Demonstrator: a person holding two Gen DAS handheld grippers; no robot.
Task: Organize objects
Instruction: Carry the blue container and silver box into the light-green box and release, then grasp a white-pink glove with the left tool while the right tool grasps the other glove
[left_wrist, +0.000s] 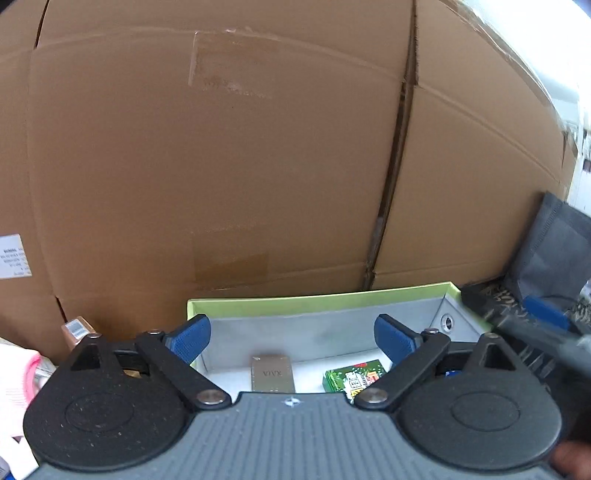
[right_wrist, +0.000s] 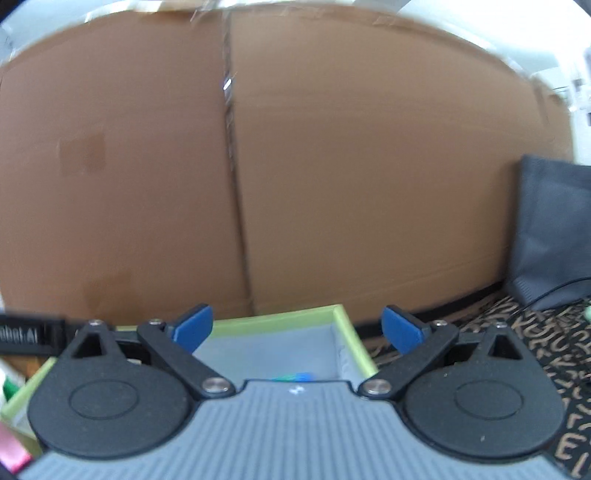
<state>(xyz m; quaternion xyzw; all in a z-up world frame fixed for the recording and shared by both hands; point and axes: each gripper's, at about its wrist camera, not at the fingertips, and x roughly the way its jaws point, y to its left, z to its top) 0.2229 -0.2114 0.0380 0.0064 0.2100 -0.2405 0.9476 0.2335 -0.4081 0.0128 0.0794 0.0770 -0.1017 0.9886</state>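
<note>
Brown cardboard boxes (left_wrist: 221, 147) fill the background in both views, a dark grey bag (right_wrist: 550, 229) standing at their right. In front of them sits a green-rimmed bin (left_wrist: 314, 297) with a grey lining, on a black worktop cover with tan lettering (right_wrist: 517, 332). Inside the bin lie a tan box (left_wrist: 272, 376) and, just to its right, a green packet (left_wrist: 354, 376). The left tool (left_wrist: 291, 332) hangs over the bin, spread wide and holding nothing. The right tool (right_wrist: 297, 326) is likewise spread wide and holding nothing, over the bin's right end.
</note>
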